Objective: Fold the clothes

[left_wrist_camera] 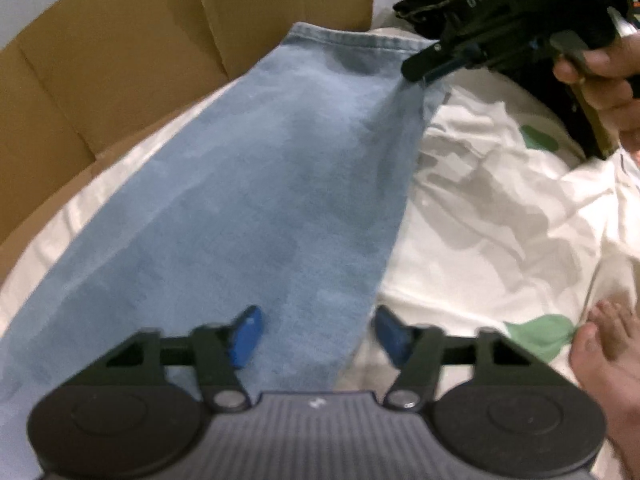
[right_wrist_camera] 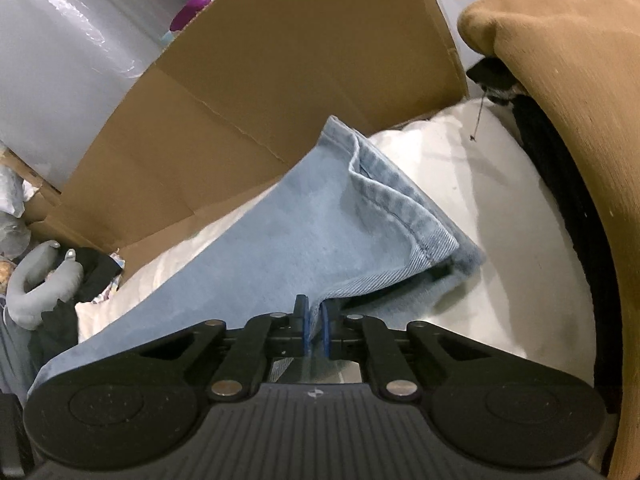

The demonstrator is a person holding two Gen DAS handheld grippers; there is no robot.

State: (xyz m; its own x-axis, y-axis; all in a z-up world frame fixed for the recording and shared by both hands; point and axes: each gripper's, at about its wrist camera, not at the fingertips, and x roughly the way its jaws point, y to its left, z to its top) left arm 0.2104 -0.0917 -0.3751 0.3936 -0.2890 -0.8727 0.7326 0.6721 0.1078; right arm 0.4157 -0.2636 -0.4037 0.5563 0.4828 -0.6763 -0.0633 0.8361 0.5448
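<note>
The jeans (left_wrist_camera: 248, 208) lie flat on the white bedding (left_wrist_camera: 500, 216), a single pale-blue leg whose long axis runs from beside your left gripper (left_wrist_camera: 314, 338) at the near end to the hem (left_wrist_camera: 356, 38) at the far end, where it meets the cardboard (left_wrist_camera: 120, 64) standing along the left. Your left gripper sits at the near end with its jaws part-spread, one blue pad (left_wrist_camera: 246, 336) over the denim and the other pad just off the leg's right edge, above the bedding; neither pad presses the cloth, so nothing is held here. Your right gripper (left_wrist_camera: 420, 72) is at the far right corner of the leg, and in its own wrist view the right gripper's pads (right_wrist_camera: 306, 328) are pressed together on a thin ridge of denim just short of the hem corner (right_wrist_camera: 460, 252), which curls up beyond them to show the stitched seam. The relation that matters is therefore lengthwise: the two grippers stand at opposite ends of the same right edge, the right one already pinching the far end, the left one nearer you and straddling that edge unclosed. A fold along the leg would probably call for the far end to travel toward the near one, so the left gripper likely needs its own grip, or to pin the cloth, first. A tan garment (right_wrist_camera: 560, 80) lies far right, clear of the leg.
</note>
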